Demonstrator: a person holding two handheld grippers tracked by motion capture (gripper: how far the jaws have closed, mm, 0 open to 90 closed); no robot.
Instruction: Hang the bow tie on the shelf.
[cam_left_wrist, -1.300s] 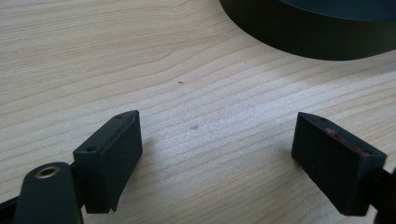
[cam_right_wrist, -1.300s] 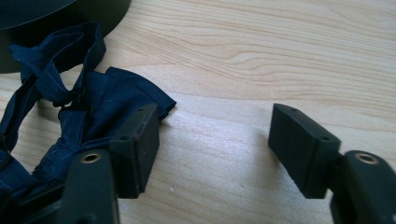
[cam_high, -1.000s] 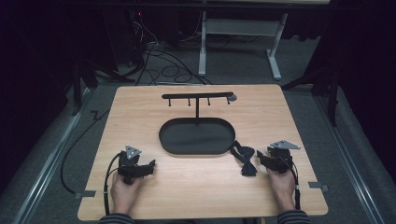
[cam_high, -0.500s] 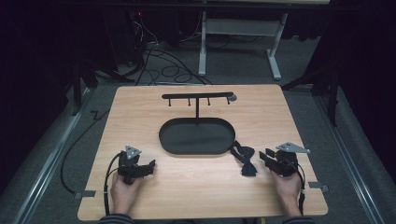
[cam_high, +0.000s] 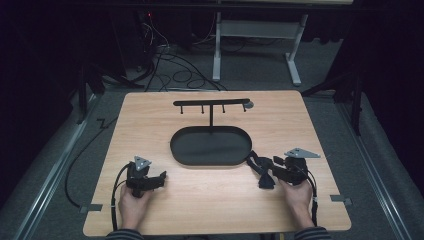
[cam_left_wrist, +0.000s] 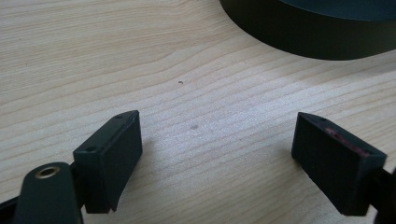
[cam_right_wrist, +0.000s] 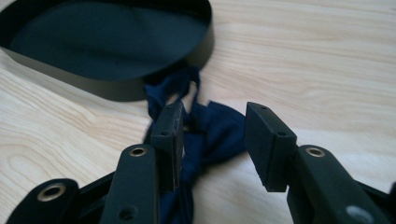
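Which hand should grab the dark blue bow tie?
The right. The right gripper has its jaws open around the bow tie beside the black tray. The left gripper is open over bare table, away from it.

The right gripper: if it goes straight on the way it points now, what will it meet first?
The right gripper would probably first meet the dark blue cloth, which already lies between its open jaws. Behind it stands the wall of the black oval tray. How far apart they are is hard to judge.
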